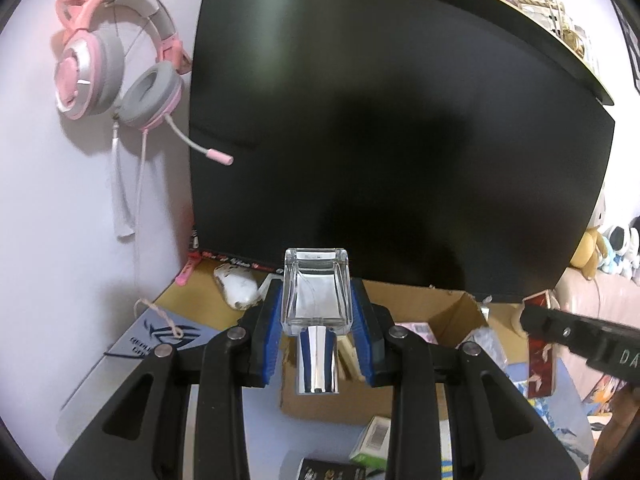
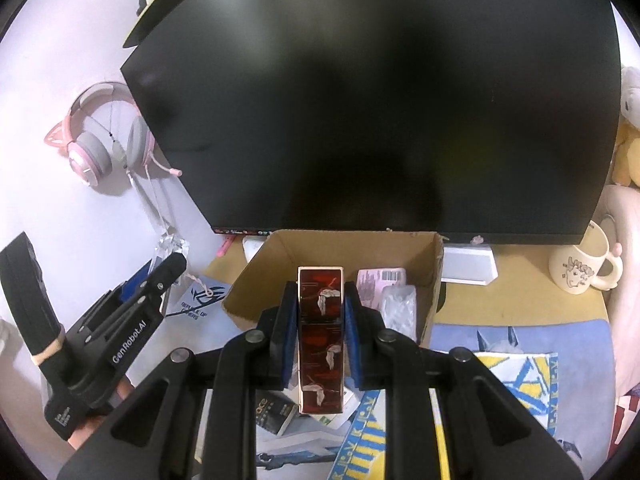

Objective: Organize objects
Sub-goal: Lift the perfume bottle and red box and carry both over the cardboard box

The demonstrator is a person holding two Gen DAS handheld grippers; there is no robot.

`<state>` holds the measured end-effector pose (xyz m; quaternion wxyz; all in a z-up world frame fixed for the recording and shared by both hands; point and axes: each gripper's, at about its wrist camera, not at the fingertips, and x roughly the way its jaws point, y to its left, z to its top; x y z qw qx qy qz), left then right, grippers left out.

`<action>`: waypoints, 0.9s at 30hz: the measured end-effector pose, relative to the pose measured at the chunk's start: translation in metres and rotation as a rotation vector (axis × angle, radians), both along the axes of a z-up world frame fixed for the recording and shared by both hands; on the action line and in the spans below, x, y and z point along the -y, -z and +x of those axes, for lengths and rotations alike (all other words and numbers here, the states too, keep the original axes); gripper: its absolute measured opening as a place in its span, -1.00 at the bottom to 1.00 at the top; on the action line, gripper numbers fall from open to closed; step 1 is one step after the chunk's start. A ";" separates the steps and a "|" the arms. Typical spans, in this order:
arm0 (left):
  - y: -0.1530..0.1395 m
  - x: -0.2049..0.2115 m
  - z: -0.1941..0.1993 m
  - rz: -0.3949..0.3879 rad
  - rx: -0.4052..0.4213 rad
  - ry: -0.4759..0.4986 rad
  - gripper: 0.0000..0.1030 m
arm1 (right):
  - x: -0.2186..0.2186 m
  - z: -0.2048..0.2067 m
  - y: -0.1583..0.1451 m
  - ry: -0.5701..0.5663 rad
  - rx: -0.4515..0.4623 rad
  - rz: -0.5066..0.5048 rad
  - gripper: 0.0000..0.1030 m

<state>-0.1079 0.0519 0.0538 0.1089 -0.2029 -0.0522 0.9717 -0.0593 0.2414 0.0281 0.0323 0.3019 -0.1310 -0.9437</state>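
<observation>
My left gripper (image 1: 317, 308) is shut on a clear glass perfume bottle (image 1: 316, 292) with a silver cap, held above the desk in front of the monitor; the bottle also shows in the right wrist view (image 2: 173, 249). My right gripper (image 2: 321, 304) is shut on a dark red box with crane pictures (image 2: 321, 336), held over the near edge of an open cardboard box (image 2: 434, 276). The cardboard box (image 1: 460, 312) holds a pink packet (image 2: 380, 282) and a clear wrapped item (image 2: 398, 304).
A large black monitor (image 2: 380, 100) stands close behind the box. Pink cat-ear headphones (image 1: 116, 76) hang on the left wall. A cream mug (image 2: 580, 268) stands at right. Small boxes (image 1: 376, 438) and a blue-yellow cloth (image 2: 516, 376) lie on the desk mat. Plush toys (image 1: 616, 248) sit far right.
</observation>
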 end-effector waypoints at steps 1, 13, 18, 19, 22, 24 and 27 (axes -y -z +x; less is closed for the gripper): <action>0.000 -0.001 -0.002 0.004 0.000 0.003 -0.41 | -0.003 -0.004 0.001 -0.002 0.008 -0.016 -0.55; 0.001 -0.022 -0.042 -0.054 -0.002 0.033 -0.41 | -0.027 -0.032 0.010 0.052 -0.027 -0.079 -0.55; 0.010 -0.025 -0.054 -0.076 0.010 0.020 -0.41 | -0.028 -0.052 0.025 0.058 0.007 -0.088 -0.55; 0.012 -0.026 -0.055 -0.078 0.015 0.020 -0.41 | -0.027 -0.056 0.028 0.059 0.016 -0.083 -0.55; 0.019 -0.029 -0.059 -0.086 0.025 0.029 -0.41 | -0.026 -0.060 0.034 0.052 0.034 -0.085 -0.55; 0.024 -0.032 -0.061 -0.086 0.041 0.045 -0.41 | -0.024 -0.060 0.036 0.053 0.031 -0.071 -0.55; 0.029 -0.037 -0.063 -0.097 0.057 0.053 -0.41 | -0.020 -0.059 0.037 0.054 0.027 -0.039 -0.55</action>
